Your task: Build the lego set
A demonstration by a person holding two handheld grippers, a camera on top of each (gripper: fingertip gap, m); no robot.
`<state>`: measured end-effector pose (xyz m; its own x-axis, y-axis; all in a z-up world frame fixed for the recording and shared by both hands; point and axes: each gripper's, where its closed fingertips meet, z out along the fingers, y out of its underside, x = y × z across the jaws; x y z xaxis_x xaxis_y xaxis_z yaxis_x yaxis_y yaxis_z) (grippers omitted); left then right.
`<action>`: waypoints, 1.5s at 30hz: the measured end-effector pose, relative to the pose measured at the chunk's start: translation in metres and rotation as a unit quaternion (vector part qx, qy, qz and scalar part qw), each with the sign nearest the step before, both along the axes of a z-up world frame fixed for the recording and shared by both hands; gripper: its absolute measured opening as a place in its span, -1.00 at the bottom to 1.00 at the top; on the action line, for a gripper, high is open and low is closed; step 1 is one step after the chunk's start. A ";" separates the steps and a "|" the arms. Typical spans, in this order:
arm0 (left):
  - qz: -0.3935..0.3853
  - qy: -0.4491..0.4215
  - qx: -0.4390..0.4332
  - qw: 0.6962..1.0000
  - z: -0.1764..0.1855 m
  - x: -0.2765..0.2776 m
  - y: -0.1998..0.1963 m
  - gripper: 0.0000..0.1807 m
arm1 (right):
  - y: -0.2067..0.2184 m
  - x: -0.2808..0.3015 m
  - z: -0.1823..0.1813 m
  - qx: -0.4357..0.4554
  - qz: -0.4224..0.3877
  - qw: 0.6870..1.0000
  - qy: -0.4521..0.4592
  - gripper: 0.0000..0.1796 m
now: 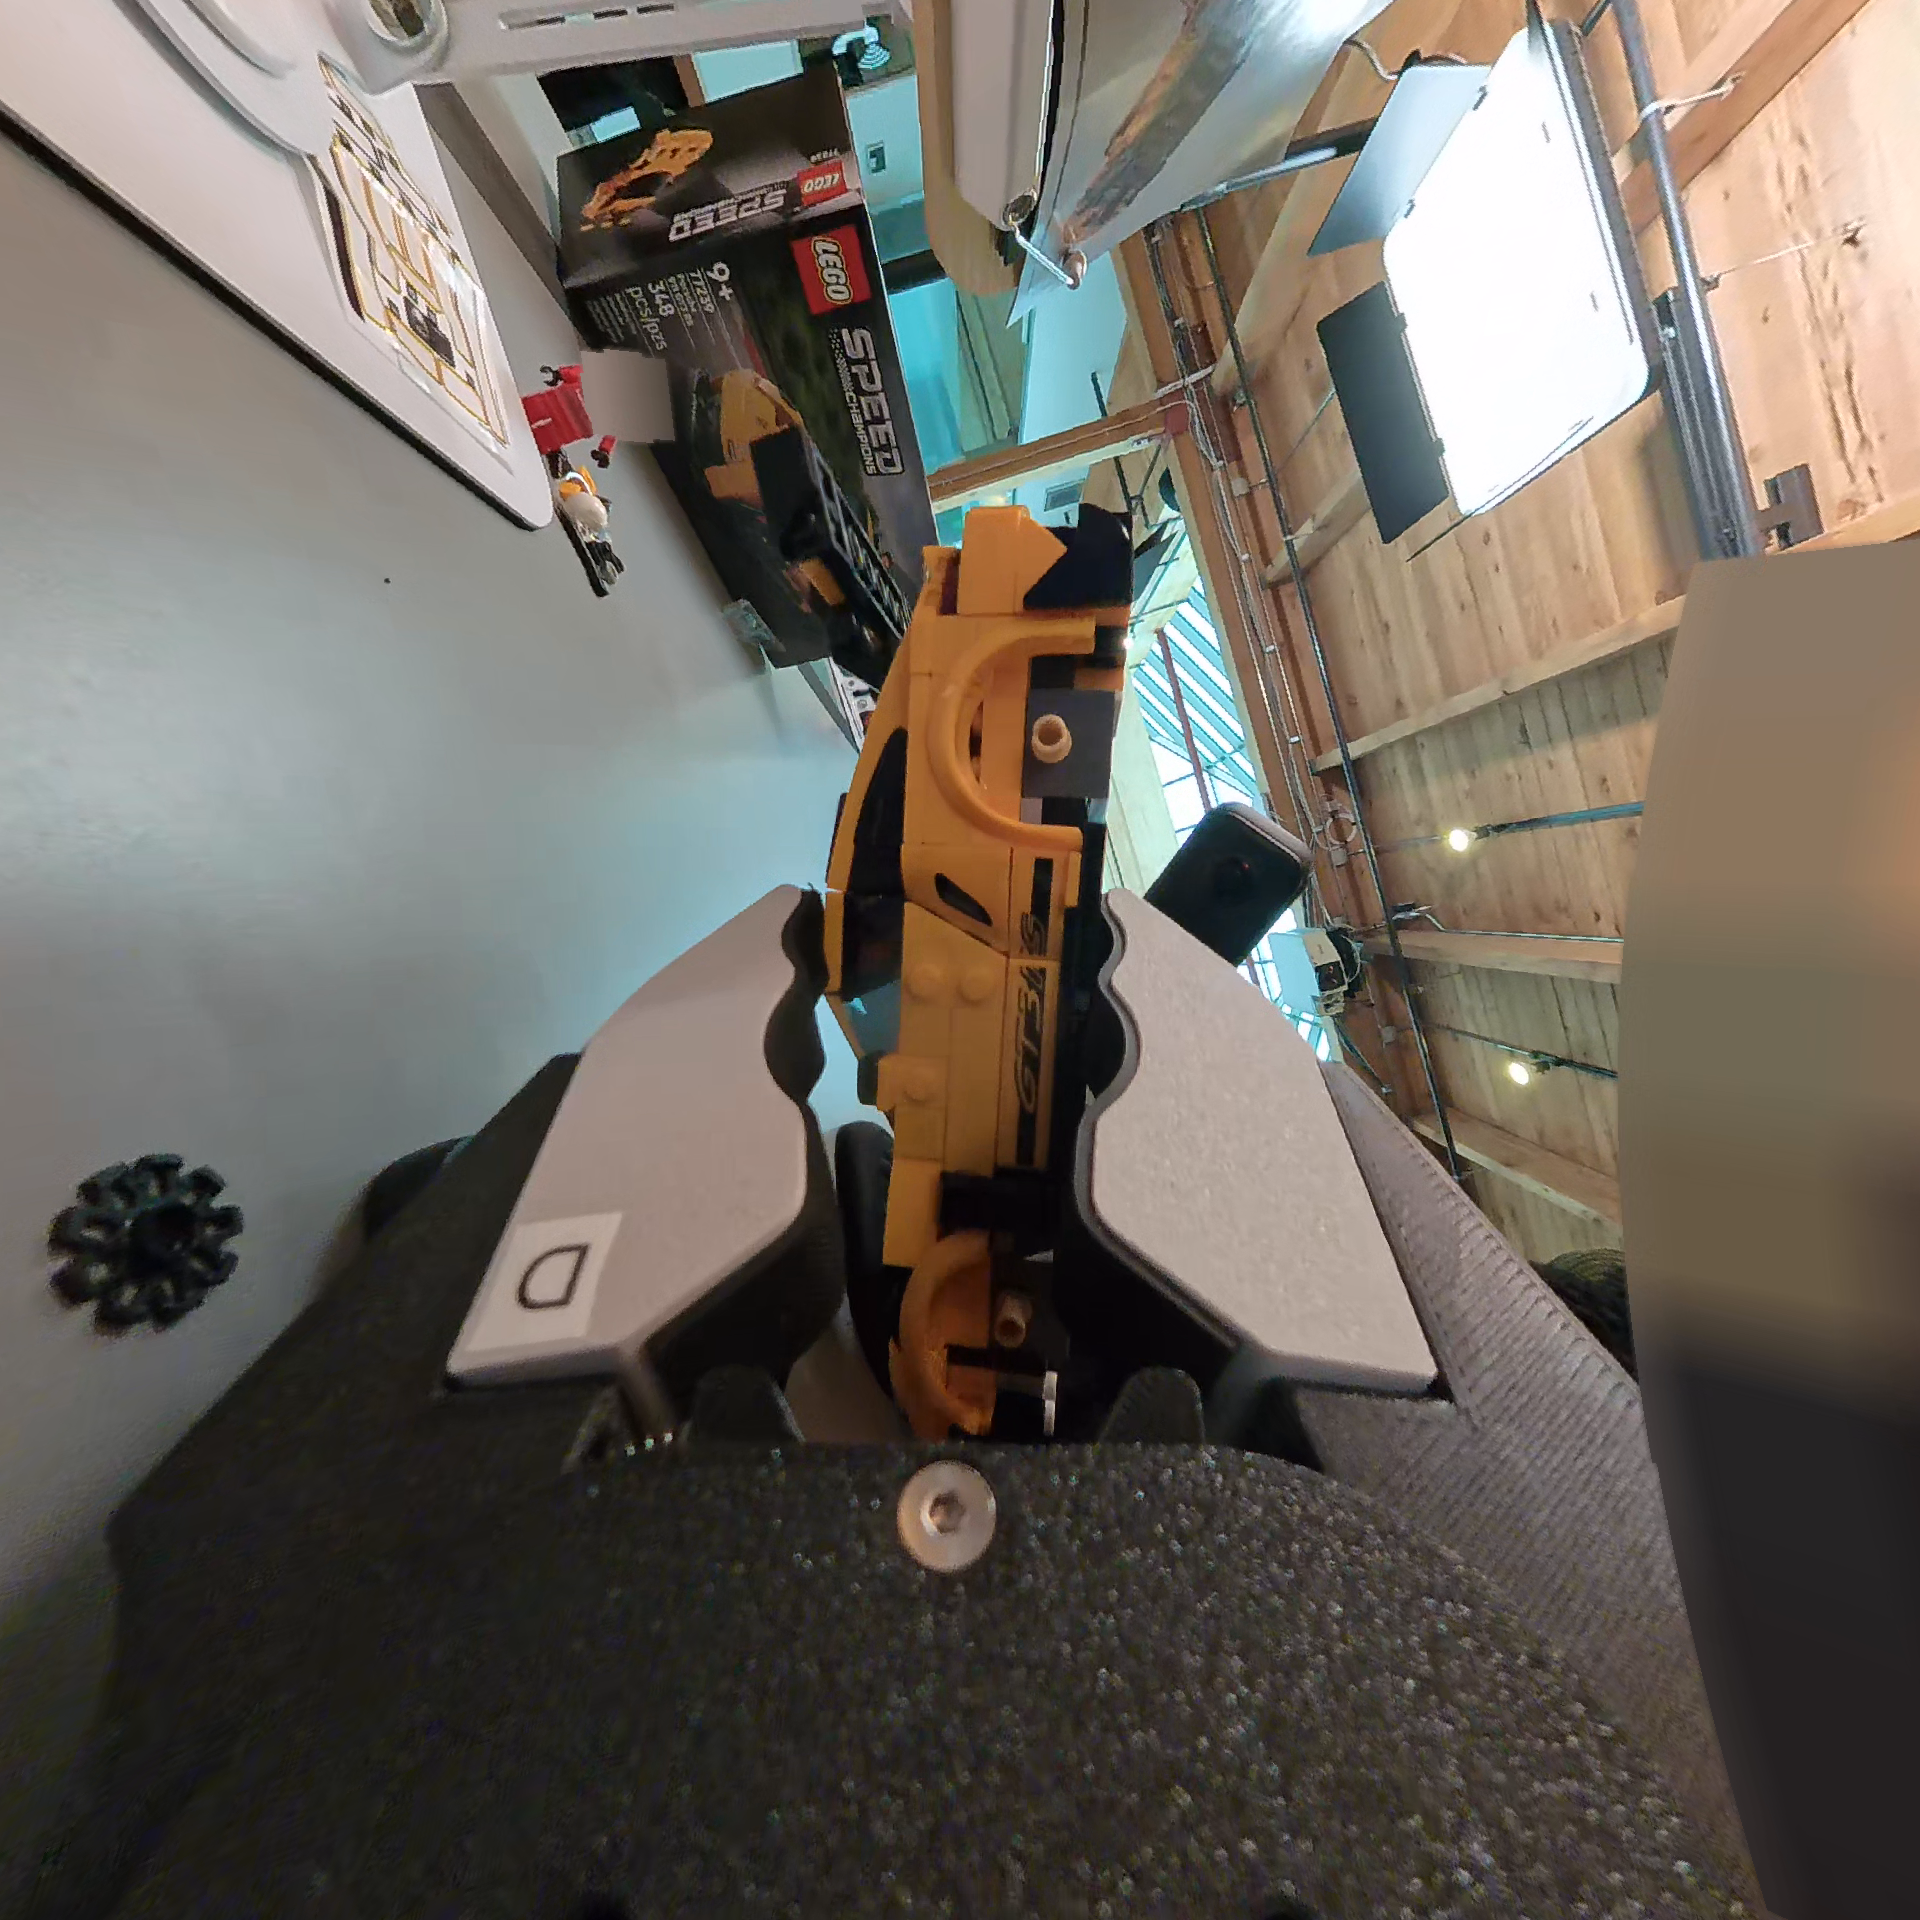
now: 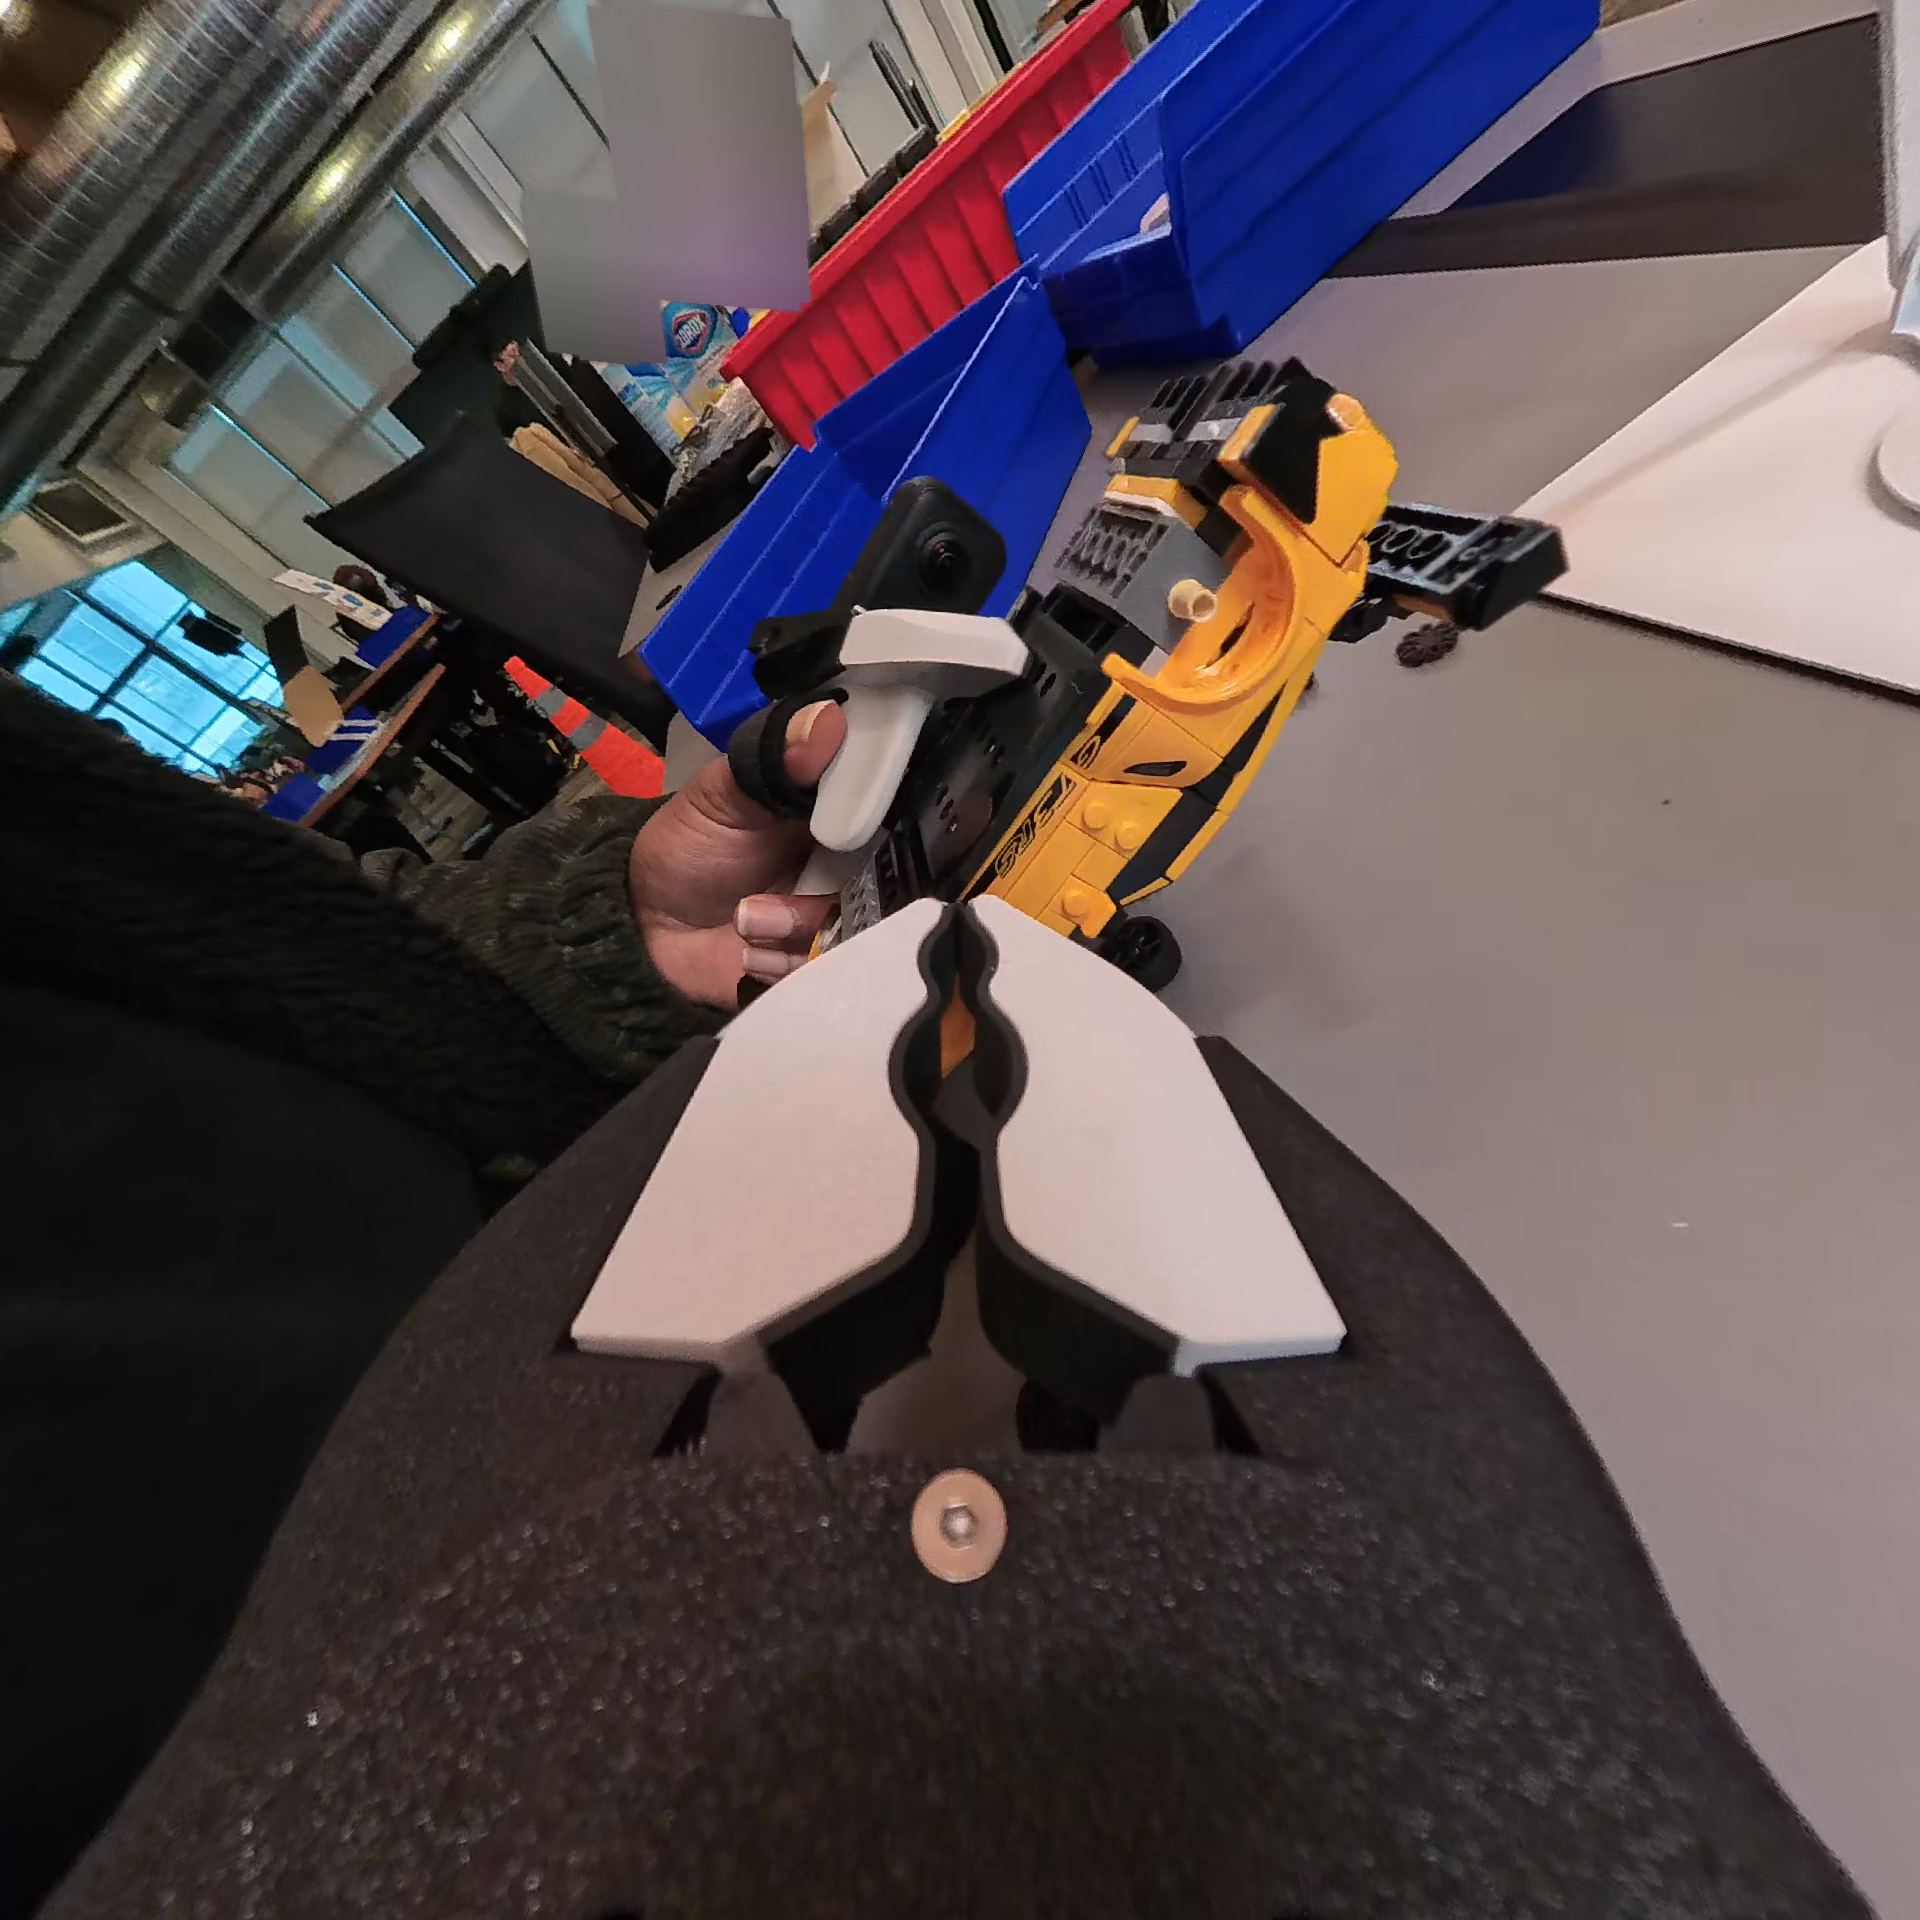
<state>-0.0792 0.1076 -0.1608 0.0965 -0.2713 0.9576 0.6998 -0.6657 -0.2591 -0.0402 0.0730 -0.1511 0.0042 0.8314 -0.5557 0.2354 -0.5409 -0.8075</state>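
Note:
My left gripper (image 1: 956, 904) is shut on the yellow and black lego car (image 1: 966, 935), its pads pressing on the roof and the underside. The car is lifted and turned on its side. Both wheel arches on the near side are bare, each with a tan pin (image 1: 1051, 736). The right wrist view shows the same car (image 2: 1195, 727) in the left gripper (image 2: 935, 717), held by a hand, with one black wheel (image 2: 1143, 951) on its far side. My right gripper (image 2: 956, 909) is shut just in front of the car's rear; a bit of yellow shows through the hollow between its pads.
A black wheel rim (image 1: 145, 1242) lies on the grey table (image 1: 312, 831). The lego box (image 1: 748, 343), minifigure parts (image 1: 566, 416) and a sticker sheet (image 1: 405, 239) lie farther off. Blue bins (image 2: 1299, 156) and a red bin (image 2: 935, 249) line the table's back. A long black piece (image 2: 1465, 561) lies behind the car.

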 end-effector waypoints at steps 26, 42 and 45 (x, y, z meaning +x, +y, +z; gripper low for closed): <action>0.019 -0.024 -0.008 0.999 -0.003 -0.007 0.002 -0.46 | 0.000 0.000 0.001 0.008 -0.014 1.000 0.005 -0.88; -0.039 -0.285 0.130 0.949 0.062 -0.027 -0.015 -0.47 | -0.023 -0.026 0.048 -0.010 -0.024 0.998 0.060 -0.37; -0.044 -0.284 0.142 0.947 0.065 -0.022 -0.017 -0.47 | -0.026 -0.028 0.049 -0.001 -0.029 0.998 0.055 -0.32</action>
